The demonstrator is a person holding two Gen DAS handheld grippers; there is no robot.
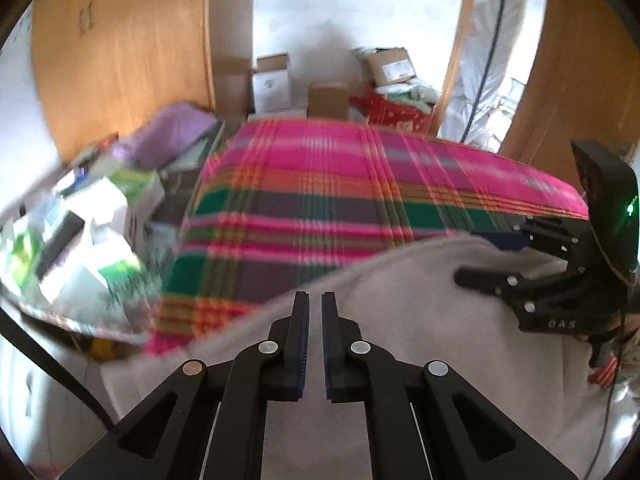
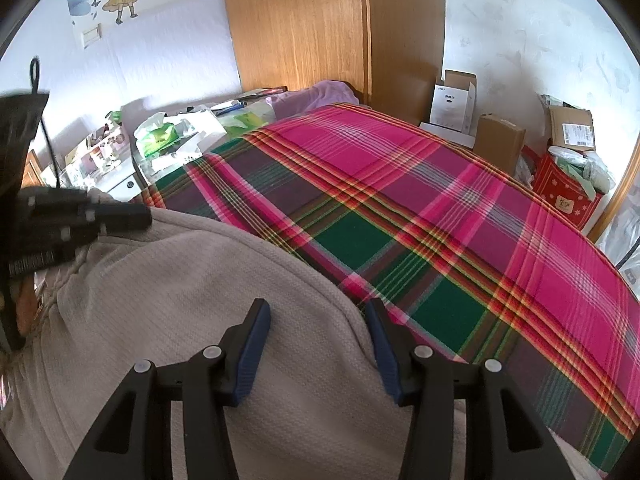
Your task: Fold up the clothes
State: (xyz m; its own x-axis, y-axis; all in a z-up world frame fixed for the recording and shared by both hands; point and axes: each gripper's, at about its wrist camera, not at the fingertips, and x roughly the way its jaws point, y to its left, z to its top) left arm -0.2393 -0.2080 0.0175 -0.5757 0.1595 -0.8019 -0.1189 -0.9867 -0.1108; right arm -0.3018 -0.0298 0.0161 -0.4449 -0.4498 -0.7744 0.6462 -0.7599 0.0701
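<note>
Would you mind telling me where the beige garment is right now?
The beige garment lies on the near end of the plaid bedspread, beneath both hand-held grippers in both wrist views.

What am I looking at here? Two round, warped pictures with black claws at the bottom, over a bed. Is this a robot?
No robot: a person holds a two-finger gripper in each hand, each with a wide-angle camera looking along its fingers, hence the round warping. One picture is from the left gripper, whose blue-padded fingers stand nearly together with a narrow gap; nothing shows between them. The other is from the right gripper, which stands open. Each camera also catches the other gripper at its edge. Below both lies a beige garment, the piece to be folded, on a bed with a pink and green plaid cover. Neither gripper visibly holds it. Boxes stand by the wall.
</note>
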